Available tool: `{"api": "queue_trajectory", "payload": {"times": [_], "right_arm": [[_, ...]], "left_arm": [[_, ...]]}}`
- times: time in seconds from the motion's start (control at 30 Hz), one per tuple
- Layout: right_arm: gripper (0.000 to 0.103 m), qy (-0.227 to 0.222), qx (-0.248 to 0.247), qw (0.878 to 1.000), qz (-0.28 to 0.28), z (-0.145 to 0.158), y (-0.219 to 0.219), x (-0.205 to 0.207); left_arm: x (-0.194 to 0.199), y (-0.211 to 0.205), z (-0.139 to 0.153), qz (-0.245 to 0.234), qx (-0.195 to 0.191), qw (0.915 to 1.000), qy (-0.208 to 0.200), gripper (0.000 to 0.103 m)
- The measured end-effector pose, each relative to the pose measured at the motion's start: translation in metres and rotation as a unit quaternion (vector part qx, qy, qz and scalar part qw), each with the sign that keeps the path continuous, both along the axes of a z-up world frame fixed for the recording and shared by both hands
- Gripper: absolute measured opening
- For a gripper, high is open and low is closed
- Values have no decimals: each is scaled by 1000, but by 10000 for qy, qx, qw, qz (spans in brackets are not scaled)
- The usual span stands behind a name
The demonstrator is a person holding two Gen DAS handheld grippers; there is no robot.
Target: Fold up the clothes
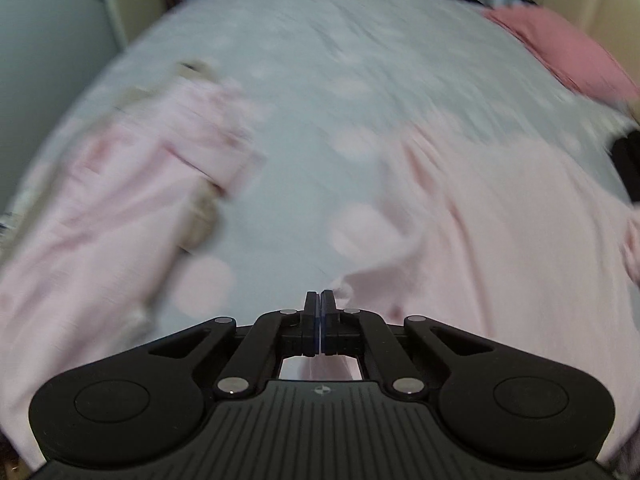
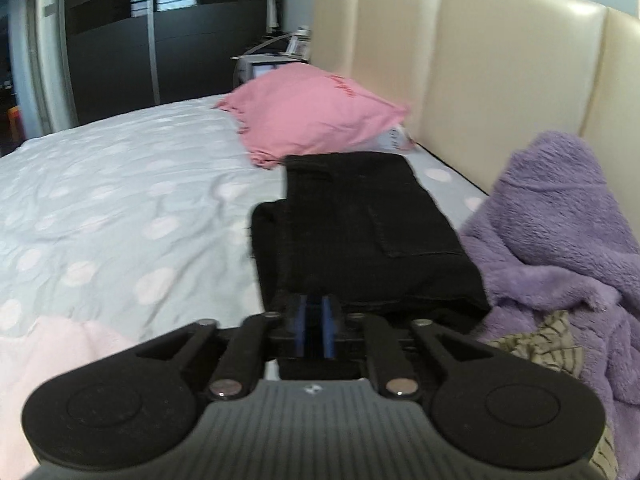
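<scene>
Progress of the folding task. A black garment [image 2: 360, 224] lay folded flat near the head edge of the bed [image 2: 112, 208], beside the pink pillow [image 2: 312, 120]; the right gripper [image 2: 314, 320] hovered at its near edge, jaws slightly parted, gripping nothing visible. The left gripper [image 1: 321, 312] had its jaws clenched, apparently pinching a corner of a pale pink garment [image 1: 500, 232], though blur left the contact uncertain. A second pink garment [image 1: 132, 184] lay unfolded toward the bed's left edge, and a purple fleece [image 2: 560, 220] heaped by the headboard [image 2: 480, 64] awaited folding. The middle of the bed offered open room.
</scene>
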State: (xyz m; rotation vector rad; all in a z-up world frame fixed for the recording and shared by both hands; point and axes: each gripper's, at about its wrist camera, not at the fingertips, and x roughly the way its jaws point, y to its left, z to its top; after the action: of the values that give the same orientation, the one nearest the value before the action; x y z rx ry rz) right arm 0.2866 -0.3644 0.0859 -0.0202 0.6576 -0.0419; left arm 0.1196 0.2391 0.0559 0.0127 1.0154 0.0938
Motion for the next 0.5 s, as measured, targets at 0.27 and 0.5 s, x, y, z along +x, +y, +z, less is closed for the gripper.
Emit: {"api": "queue_trajectory", "payload": {"times": [0.27,0.5], "right_arm": [[35,132,-26,9970,758,-3,31,-16],[35,567,-130,9913,1185,-22,56,-18]], "left_arm": [[62,67,18,911,698,9933,-135,0],[99,98,-8,1365,946,9861,-51,0]]}}
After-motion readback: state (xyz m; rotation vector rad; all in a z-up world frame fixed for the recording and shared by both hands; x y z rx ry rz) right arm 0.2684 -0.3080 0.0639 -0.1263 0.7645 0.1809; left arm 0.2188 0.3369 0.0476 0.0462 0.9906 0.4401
